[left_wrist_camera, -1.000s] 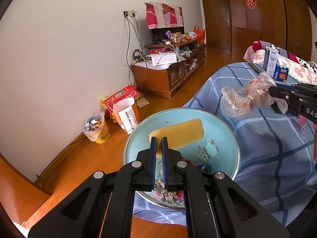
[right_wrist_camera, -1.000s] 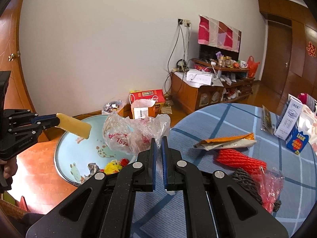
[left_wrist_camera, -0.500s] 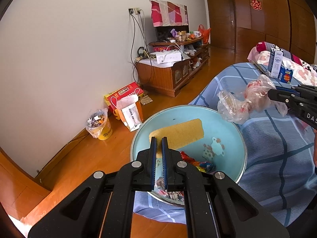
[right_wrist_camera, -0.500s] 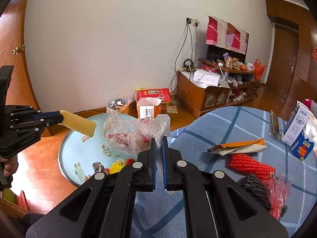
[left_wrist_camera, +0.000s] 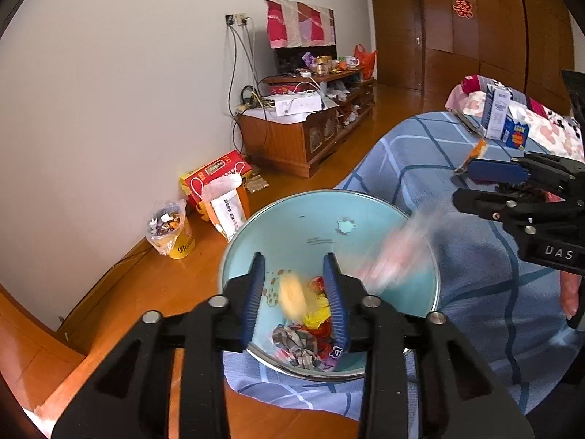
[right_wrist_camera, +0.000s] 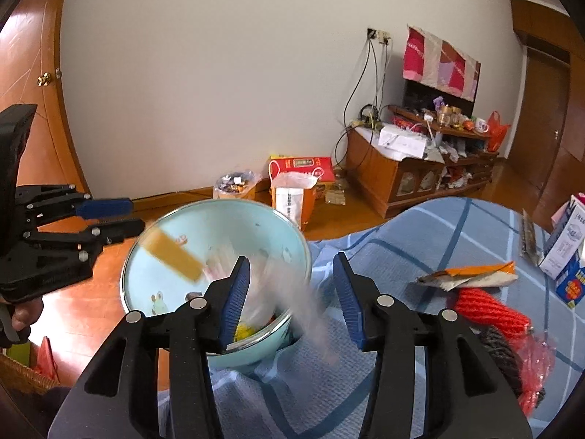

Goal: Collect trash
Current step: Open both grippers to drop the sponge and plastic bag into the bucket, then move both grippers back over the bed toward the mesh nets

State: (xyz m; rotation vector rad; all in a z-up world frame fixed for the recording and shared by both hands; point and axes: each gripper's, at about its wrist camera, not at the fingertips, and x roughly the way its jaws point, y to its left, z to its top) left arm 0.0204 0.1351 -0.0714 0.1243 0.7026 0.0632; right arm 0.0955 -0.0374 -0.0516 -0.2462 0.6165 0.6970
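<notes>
The left gripper [left_wrist_camera: 296, 292] and right gripper [right_wrist_camera: 292, 292] are both angled downward, jaws opening (nothing is pressed between either pair); each is held from behind by a hand [right_wrist_camera: 25, 320].

Blurred yellow slab [right_wrist_camera: 172, 256], plastic bag [right_wrist_camera: 289, 292]

One light blue basin [right_wrist_camera: 281, 234] at the table's edge. Two pieces of trash blurred above it: one yellow sponge [right_wrist_camera: 172, 256], one clear plastic bag [right_wrist_camera: 289, 289]. On the blue checked cloth [right_wrist_camera: 420, 234], one orange wrapper [right_wrist_camera: 471, 274], one red mesh sleeve [right_wrist_camera: 490, 309], one black mesh piece [right_wrist_camera: 501, 351]. Two cartons [right_wrist_camera: 565, 237] stand together at the far right. On the floor, one red box [right_wrist_camera: 303, 166], one white bag [right_wrist_camera: 290, 197], one yellow cup [left_wrist_camera: 181, 243] of scraps.
</notes>
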